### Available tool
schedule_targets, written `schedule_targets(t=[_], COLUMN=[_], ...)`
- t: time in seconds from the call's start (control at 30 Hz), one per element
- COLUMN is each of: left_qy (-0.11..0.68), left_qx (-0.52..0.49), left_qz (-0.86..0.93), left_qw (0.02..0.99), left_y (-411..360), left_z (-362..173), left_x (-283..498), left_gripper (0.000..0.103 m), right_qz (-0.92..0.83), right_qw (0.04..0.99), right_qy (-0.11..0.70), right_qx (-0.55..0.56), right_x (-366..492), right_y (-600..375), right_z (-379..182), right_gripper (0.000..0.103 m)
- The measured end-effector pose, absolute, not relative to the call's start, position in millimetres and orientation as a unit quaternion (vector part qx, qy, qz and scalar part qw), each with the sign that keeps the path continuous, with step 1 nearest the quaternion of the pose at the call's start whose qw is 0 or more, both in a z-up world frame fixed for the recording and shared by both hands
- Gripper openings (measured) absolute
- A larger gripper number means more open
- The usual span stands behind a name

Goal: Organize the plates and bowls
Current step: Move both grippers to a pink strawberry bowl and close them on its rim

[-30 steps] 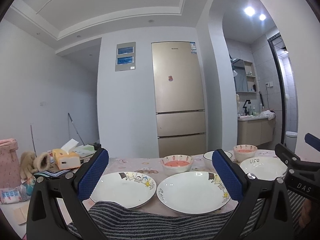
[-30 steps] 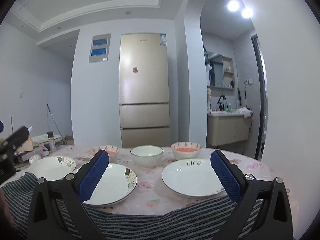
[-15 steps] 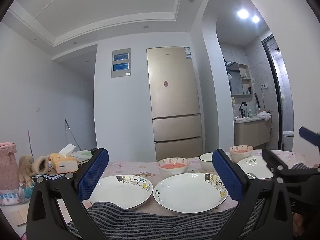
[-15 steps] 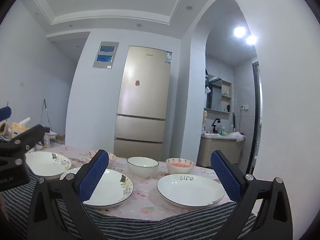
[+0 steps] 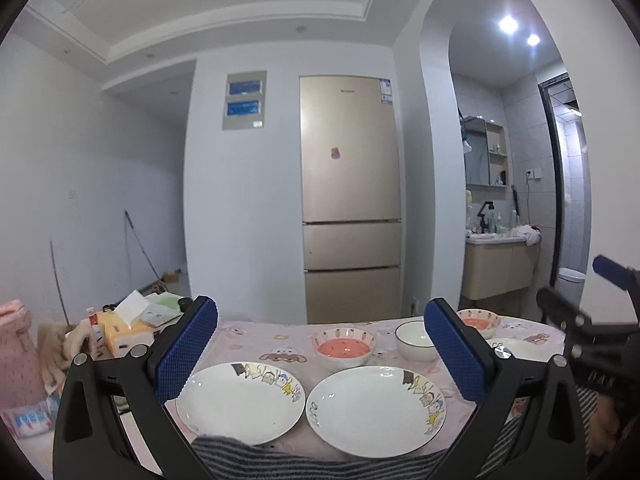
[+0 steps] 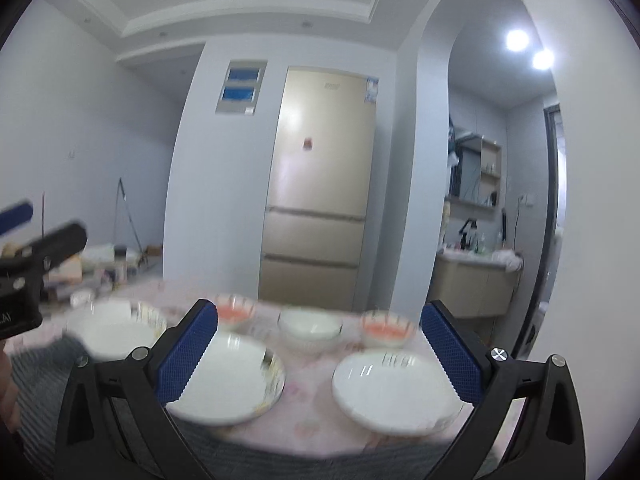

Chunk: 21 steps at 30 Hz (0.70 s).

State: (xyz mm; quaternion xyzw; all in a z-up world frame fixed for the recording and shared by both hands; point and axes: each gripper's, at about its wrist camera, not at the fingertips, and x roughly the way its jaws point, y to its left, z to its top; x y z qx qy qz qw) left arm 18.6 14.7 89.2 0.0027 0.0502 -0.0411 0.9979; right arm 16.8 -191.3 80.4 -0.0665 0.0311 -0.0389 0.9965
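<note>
Three white plates lie in a row on the pink tablecloth: a left plate (image 5: pixel 240 402), a middle plate (image 5: pixel 376 410) and a right plate (image 6: pixel 394 392). Behind them stand a pink-lined bowl (image 5: pixel 344 347), a white bowl (image 5: pixel 414 340) and a second pink-lined bowl (image 5: pixel 478 322). My left gripper (image 5: pixel 320 352) is open and empty, above the near table edge in front of the left and middle plates. My right gripper (image 6: pixel 318 354) is open and empty, in front of the middle plate (image 6: pixel 228 384) and the right plate. The right wrist view is blurred.
A striped grey cloth (image 5: pixel 304 464) covers the near table edge. A tissue box (image 5: pixel 124 330), a plush toy (image 5: pixel 60 344) and packets sit at the table's left end. A gold fridge (image 5: pixel 350 236) stands behind the table. A bathroom opening lies at the right.
Both grippers have risen and tilted so the table shows more from above. The right gripper is still moving and its view is blurred. Plates and bowls have not moved.
</note>
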Motion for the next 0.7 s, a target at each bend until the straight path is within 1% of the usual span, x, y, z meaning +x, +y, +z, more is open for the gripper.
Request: schedule_targets(t=[0.1, 0.17, 0.23, 0.3, 0.37, 0.4, 0.5, 0.57, 0.7], left_qy=[0.052, 0.088, 0.134, 0.14, 0.138, 0.139, 0.167, 0.176, 0.207], left_qx=[0.001, -0.005, -0.032, -0.055, -0.046, -0.039, -0.058, -0.078, -0.094], left_qz=[-0.04, -0.034, -0.032, -0.052, -0.034, -0.024, -0.02, -0.015, -0.015], left_qw=[0.998, 0.995, 0.99, 0.987, 0.989, 0.989, 0.984, 0.981, 0.974], left_y=[20, 24, 32, 37, 34, 32, 31, 34, 43], left_z=[119, 136, 152, 167, 177, 182, 189, 189, 167], left_x=[39, 63, 87, 105, 126, 141, 190, 216, 256], left_gripper=[0.103, 0.103, 0.103, 0.103, 0.103, 0.103, 0.103, 0.103, 0.103], right_qz=[-0.035, -0.045, -0.052, -0.012, 0.033, 0.032, 0.022, 0.038, 0.042], right_qw=[0.996, 0.996, 0.995, 0.996, 0.993, 0.993, 0.992, 0.988, 0.98], right_qy=[0.031, 0.026, 0.029, 0.067, 0.105, 0.109, 0.126, 0.149, 0.172], right_qx=[-0.07, -0.074, -0.074, -0.06, -0.041, -0.039, -0.024, 0.018, 0.088], right_x=[34, 49, 72, 97, 127, 136, 178, 214, 267], right_y=[-195, -194, -190, -187, -184, -182, -180, -184, -195], right_z=[118, 137, 158, 172, 181, 183, 193, 200, 198], right_gripper=[0.103, 0.103, 0.103, 0.103, 0.103, 0.103, 0.103, 0.103, 0.102])
